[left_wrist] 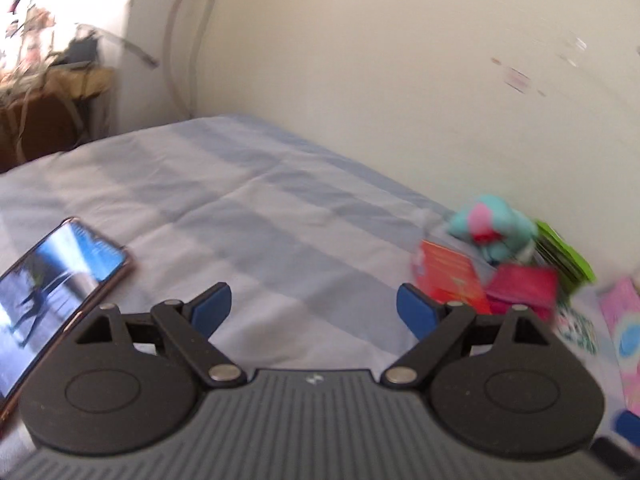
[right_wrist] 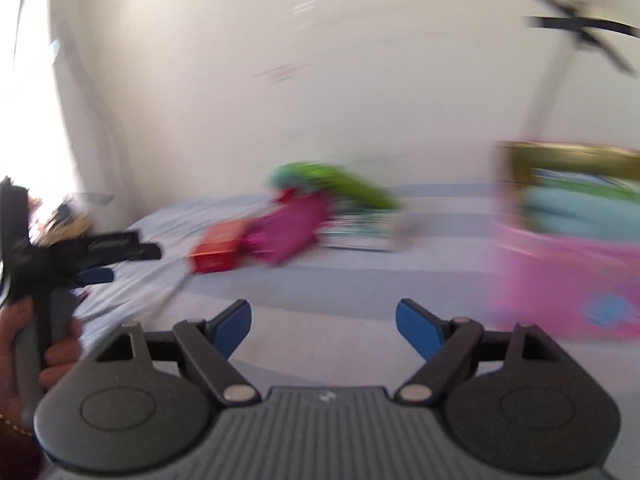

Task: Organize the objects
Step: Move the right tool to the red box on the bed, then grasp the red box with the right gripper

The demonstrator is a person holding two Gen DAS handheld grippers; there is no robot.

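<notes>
A heap of small things lies on the bed by the wall: an orange-red packet (left_wrist: 450, 274) (right_wrist: 218, 246), a magenta pouch (left_wrist: 524, 286) (right_wrist: 292, 230), a teal and pink soft toy (left_wrist: 490, 226) and green packets (left_wrist: 564, 258) (right_wrist: 348, 186). My left gripper (left_wrist: 314, 310) hangs open over bare sheet, left of the heap, with nothing between its blue pads. My right gripper (right_wrist: 324, 326) is open and empty too, well short of the heap. In the right wrist view the left gripper (right_wrist: 96, 264) shows at the left edge, held by a hand (right_wrist: 36, 356). Both views are motion-blurred.
A phone (left_wrist: 52, 292) with a lit screen lies on the pale blue striped sheet (left_wrist: 248, 208) at the left. A pink box (right_wrist: 568, 256) holding teal and green things stands at the right. A cream wall (left_wrist: 380, 60) runs behind the bed; cluttered furniture (left_wrist: 52, 92) fills the far-left corner.
</notes>
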